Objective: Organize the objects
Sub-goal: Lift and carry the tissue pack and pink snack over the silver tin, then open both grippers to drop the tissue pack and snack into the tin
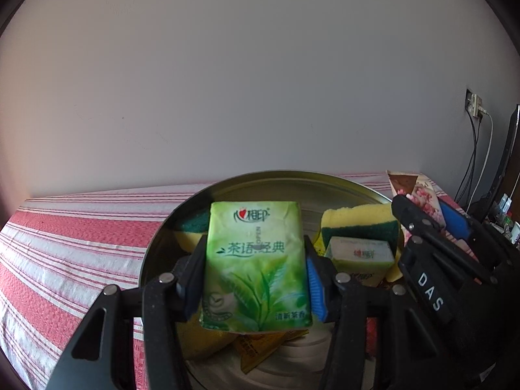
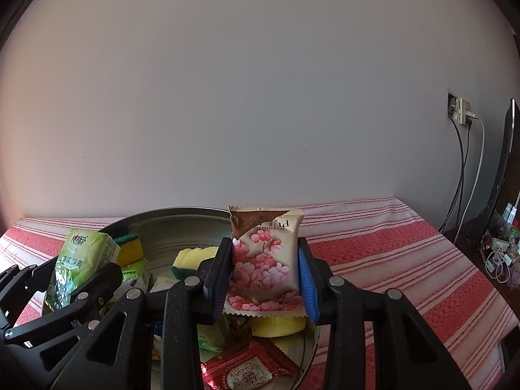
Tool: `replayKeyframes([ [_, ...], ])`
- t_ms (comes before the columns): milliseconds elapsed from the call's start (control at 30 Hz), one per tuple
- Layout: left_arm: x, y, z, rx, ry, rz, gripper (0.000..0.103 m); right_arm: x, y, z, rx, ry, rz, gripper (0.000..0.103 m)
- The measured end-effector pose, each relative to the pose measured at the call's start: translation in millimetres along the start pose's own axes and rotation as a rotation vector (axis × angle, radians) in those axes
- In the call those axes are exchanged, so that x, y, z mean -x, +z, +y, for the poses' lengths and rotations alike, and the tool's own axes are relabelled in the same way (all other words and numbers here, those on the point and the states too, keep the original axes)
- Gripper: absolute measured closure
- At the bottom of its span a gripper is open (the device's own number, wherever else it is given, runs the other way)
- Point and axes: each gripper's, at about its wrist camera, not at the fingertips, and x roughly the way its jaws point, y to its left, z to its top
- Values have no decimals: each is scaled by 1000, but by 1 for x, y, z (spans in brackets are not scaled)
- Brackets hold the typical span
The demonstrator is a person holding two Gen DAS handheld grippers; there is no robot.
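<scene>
The green tissue pack (image 1: 256, 266) is clamped upright in the left tool (image 1: 256, 279), raised over the near part of the round metal tray (image 1: 156, 243); the flowered snack packet (image 2: 265, 260) is clamped in the right tool (image 2: 265, 276), raised over the tray's right side. Both wrappers are soft and slick, so either could, I judge, slide out of its grip and fall outside the tray, or land on the sponges (image 1: 357, 224) and small packs (image 1: 360, 255) already heaped inside and knock them about. The two tools sit close together above the tray, so a careless swing could bump one into the other. The tray's near rim and floor are largely hidden behind the tools, the striped cloth (image 1: 65, 237) conceals the counter, and the red packet (image 2: 247, 370) is cut off at the picture's edge.
</scene>
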Motion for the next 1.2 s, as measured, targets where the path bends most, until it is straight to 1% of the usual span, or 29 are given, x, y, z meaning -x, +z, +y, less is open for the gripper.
replayKeyframes([
  [100,-11,-1,-1,1,10,24,51,-5,0,0,-1,9,10,62],
  [167,-10,-4,3,9,10,29,51,-5,2,3,1,10,14,62],
  [333,-26,-1,1,7,41,57,51,-5,2,6,16,16,18,62],
  [467,-35,-3,0,10,55,81,51,-6,3,10,18,61,46,62],
  [600,-40,-5,-4,12,64,85,49,-7,2,10,18,115,59,61],
  [633,-39,-4,-4,14,58,76,46,-6,2,10,12,141,60,61],
  [667,-38,-4,-5,13,52,73,31,-5,2,9,2,166,57,57],
  [700,-34,-4,-5,6,56,63,19,-2,2,8,-11,182,50,53],
  [733,-28,-4,-8,1,53,44,14,1,3,6,-29,198,35,44],
  [767,-24,-4,-10,-5,53,25,4,4,3,4,-40,206,17,28],
  [800,-21,-5,-13,-12,59,5,1,8,3,4,-44,206,-7,22],
  [833,-13,-5,-13,-19,67,-15,1,13,4,3,-41,202,-34,18],
  [900,-6,-6,-11,-27,76,-35,1,20,5,6,-26,189,-63,18],
  [1000,-9,-8,-9,-7,61,-23,1,28,5,3,-38,164,-95,18],
  [1033,-3,-11,-2,3,60,-22,1,30,5,1,-47,163,-104,15],
  [1100,3,-6,11,21,59,-25,1,32,4,-3,-69,156,-125,11],
  [1167,6,-5,16,34,63,-34,1,34,2,-8,-89,152,-138,7],
  [1200,7,-5,16,40,69,-42,1,36,2,-11,-94,149,-147,6],
])
